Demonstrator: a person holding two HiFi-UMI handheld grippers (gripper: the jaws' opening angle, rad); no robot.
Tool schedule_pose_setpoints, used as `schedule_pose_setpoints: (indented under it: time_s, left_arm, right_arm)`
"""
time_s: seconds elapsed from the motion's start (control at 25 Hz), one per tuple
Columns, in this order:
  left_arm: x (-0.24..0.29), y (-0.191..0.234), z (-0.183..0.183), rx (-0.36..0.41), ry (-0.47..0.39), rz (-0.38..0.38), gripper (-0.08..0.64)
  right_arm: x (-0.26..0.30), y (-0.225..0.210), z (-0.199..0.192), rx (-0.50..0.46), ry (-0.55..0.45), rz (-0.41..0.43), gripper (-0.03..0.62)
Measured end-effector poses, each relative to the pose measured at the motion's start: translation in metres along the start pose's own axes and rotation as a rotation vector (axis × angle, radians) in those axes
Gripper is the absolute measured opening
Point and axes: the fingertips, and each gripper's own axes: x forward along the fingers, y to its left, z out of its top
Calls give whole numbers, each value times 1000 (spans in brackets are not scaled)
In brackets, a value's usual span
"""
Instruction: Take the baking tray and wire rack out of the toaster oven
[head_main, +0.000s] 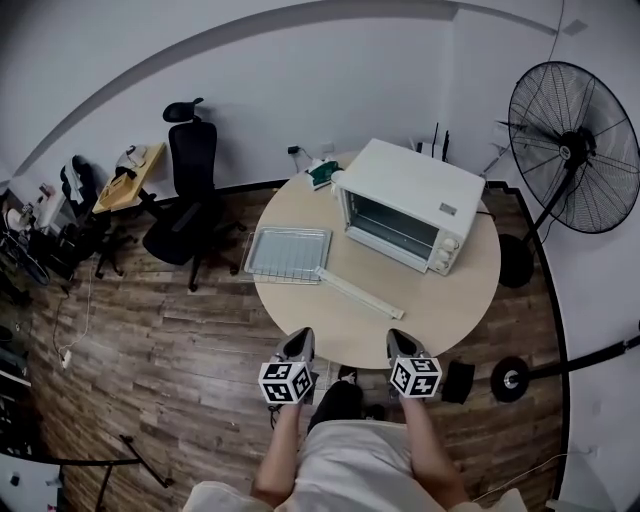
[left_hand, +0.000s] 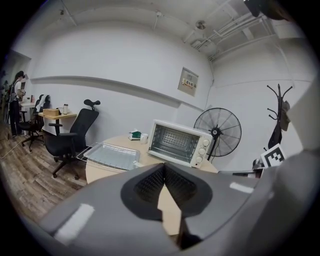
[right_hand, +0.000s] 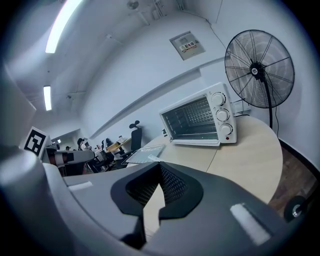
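Soft, even indoor light in fisheye views.
Ceiling tubes (right_hand: 59, 26) glare brightly; picture edges curve and darken to black.

White toaster oven (head_main: 405, 195) on round table (head_main: 440, 300), silver baking tray (head_main: 288, 252) flat on wire rack (left_hand: 80, 155) beside it, at the table's edge

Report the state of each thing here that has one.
Oven: door open, folded down flat; no tray or rack seen inside.
Tray: out of the oven, on the table.
Rack: out too, under the tray.
Left gripper: shut, empty.
Right gripper: shut, empty.
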Motion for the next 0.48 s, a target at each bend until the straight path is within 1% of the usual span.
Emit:
schedule_pose_setpoints:
  time_s: [0.2, 0.48]
  left_arm:
    - [-1, -2, -8, -8, 15, 2, 55]
    - [-7, -2, -12, -10, 5, -7, 55]
  right_arm:
    - [-5, -1, -3, -4, 3, 1, -3]
    - [-9, 5, -5, -23, -4, 15, -3]
